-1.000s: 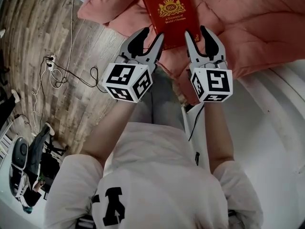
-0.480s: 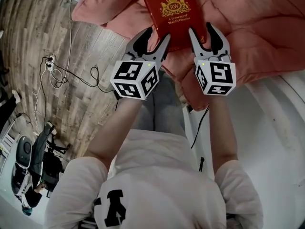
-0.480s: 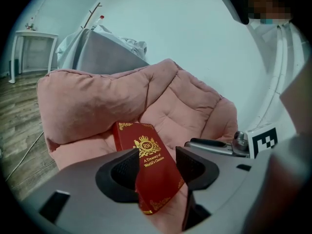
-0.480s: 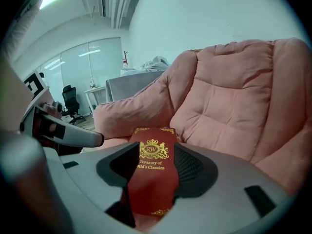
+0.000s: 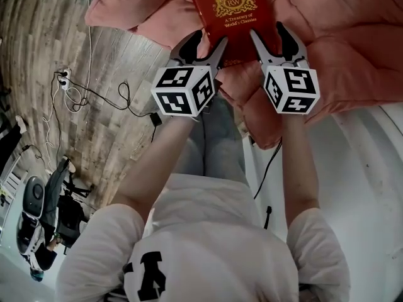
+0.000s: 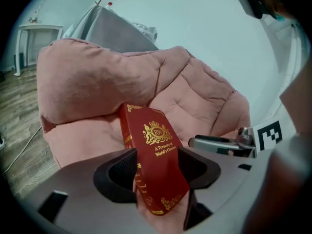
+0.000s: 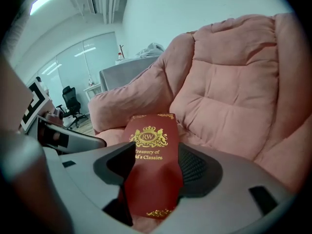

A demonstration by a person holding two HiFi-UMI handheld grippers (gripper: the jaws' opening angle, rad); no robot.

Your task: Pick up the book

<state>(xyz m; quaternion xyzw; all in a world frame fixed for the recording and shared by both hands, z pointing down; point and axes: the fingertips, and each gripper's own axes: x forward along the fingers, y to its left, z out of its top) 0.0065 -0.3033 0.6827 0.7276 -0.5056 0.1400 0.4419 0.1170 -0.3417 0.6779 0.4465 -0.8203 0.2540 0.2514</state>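
Observation:
A red book (image 5: 232, 11) with a gold crest and gold lettering lies on the pink sofa (image 5: 352, 17), its near end toward me. My left gripper (image 5: 208, 41) straddles the book's near left corner and my right gripper (image 5: 267, 33) its near right corner. Both pairs of jaws have just been opening. In the left gripper view the book (image 6: 158, 150) passes between the spread dark pads (image 6: 119, 172). In the right gripper view the book (image 7: 152, 179) also sits between parted pads (image 7: 195, 167). Neither pair visibly presses on it.
Pink sofa cushions (image 6: 87, 82) rise behind and beside the book. To the left lies wooden floor (image 5: 44, 36) with cables and a power strip (image 5: 65, 80). A white surface (image 5: 352, 187) lies at the right. Dark equipment (image 5: 38, 212) sits at bottom left.
Both grippers and the book have slid toward the top of the head view, onto the sofa. The fingers of each gripper stand wider apart than before.

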